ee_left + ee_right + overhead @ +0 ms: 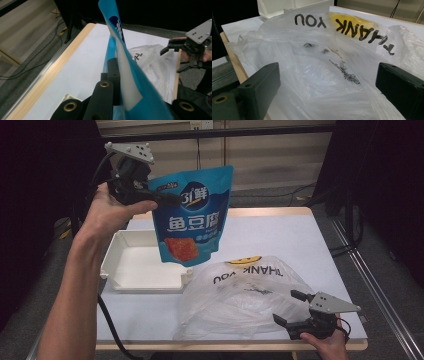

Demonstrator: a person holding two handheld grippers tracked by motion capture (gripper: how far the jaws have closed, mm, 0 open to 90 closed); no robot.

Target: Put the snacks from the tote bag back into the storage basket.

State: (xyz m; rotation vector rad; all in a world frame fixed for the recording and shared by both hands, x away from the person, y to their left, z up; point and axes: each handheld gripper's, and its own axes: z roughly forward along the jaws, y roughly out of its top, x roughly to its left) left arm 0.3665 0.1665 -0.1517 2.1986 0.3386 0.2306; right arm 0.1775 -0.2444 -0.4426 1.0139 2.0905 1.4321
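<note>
Blue snack pouch [192,217]: hangs long axis upright from left gripper [167,198], fingers clamped on its top edge, above the white tray [112,265]. Plastic bag [240,300]: lies lower right on the worktop [300,240]; right gripper [292,307] at its near side, fingers apart.

Snack pouch [192,215] clamped in the left gripper [167,199]: glossy blue plastic film, smooth, with a white matt inner face visible along the seam in the left gripper view [125,82]. Carrier bag [240,300] just ahead of the right gripper [292,307]: thin, translucent, crinkled plastic with a soft sheen and black printed lettering [342,25]. Tray [140,270] below the left gripper: white, rigid, matt plastic. Table [300,240]: smooth, matt white top edged in pale wood [50,75]. Gripper jaws: matt black plastic with brass-coloured metal inserts; the top plate [332,302] is dull grey metal.
</note>
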